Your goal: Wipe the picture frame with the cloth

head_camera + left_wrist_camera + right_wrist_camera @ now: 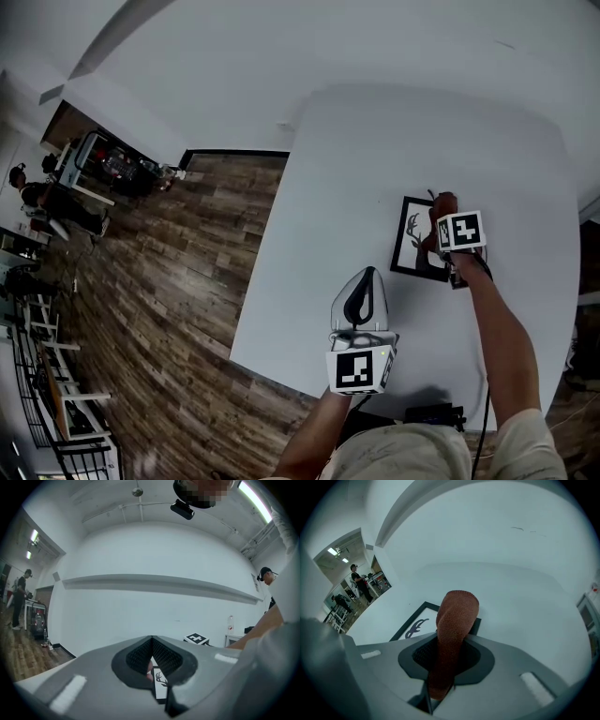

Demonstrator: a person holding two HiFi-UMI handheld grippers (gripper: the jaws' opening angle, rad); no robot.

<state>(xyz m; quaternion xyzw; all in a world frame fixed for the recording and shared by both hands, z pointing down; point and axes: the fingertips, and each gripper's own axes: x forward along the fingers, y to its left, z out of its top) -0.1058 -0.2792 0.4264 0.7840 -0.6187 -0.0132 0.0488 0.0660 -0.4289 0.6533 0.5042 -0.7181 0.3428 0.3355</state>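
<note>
The black picture frame point(412, 240) with an antler drawing lies flat on the white table point(375, 169), right of centre. My right gripper point(444, 208) hovers over the frame's right side, shut on a rust-brown cloth point(446, 201). In the right gripper view the cloth point(457, 616) sticks out past the jaws of that gripper point(449, 648), with the frame point(415, 626) just beyond it. My left gripper point(367, 274) is held near the table's front, left of the frame, jaws shut with nothing in them. In its own view my left gripper point(152, 640) has the frame point(161, 682) showing below its tips.
The table's left edge point(262, 253) drops to a wood floor point(159, 300). A black device point(431, 412) sits at the table's front edge near my body. People and furniture point(66, 192) stand far off to the left. A white wall point(281, 47) lies beyond the table.
</note>
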